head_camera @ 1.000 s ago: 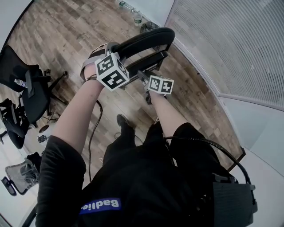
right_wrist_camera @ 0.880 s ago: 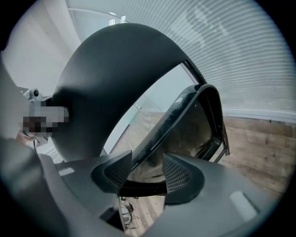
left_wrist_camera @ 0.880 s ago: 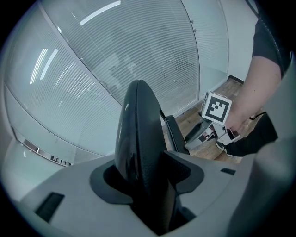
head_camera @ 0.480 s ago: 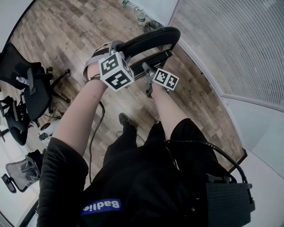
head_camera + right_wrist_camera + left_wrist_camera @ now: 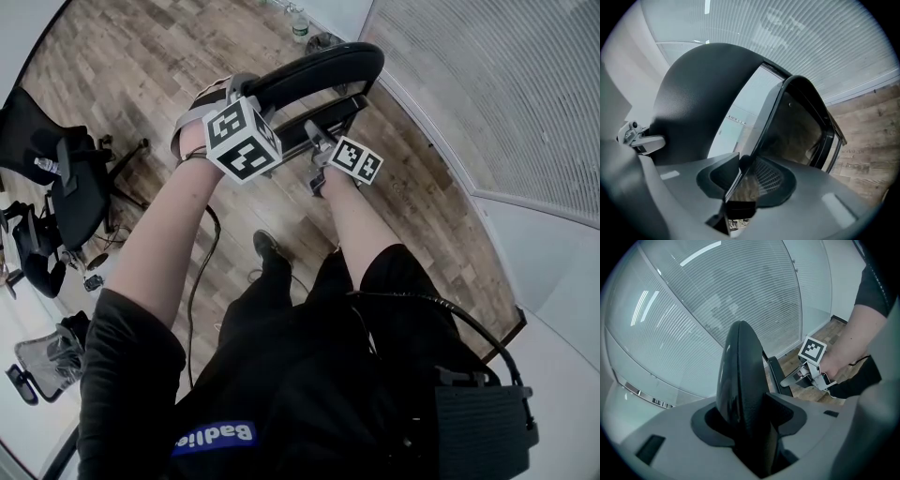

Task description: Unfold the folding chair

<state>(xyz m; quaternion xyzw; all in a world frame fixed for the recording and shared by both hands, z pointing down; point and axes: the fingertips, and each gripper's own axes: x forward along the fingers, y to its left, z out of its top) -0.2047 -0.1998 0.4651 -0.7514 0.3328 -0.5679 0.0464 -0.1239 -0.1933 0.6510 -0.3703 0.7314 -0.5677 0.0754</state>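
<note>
The black folding chair (image 5: 319,73) stands folded on the wood floor by the blinds. My left gripper (image 5: 228,97) is shut on the curved top edge of its backrest (image 5: 740,380), which fills the gap between the jaws in the left gripper view. Lower and to the right, my right gripper (image 5: 317,141) has just been closing its jaws. They now pinch the thin rim of the chair's seat (image 5: 754,140), which runs between the pads in the right gripper view. Beside it there, the backrest (image 5: 693,103) looms dark, and the left gripper (image 5: 637,138) shows at its edge.
A wall of white blinds (image 5: 487,94) stands close behind the chair. Black office chairs (image 5: 56,187) are at the left. Bottles (image 5: 300,28) stand on the floor at the far end. The person's shoe (image 5: 267,248) and a cable (image 5: 202,272) lie below the grippers.
The right gripper has rolled and edged in toward the chair's seat rim. The left gripper has kept its hold on the backrest.
</note>
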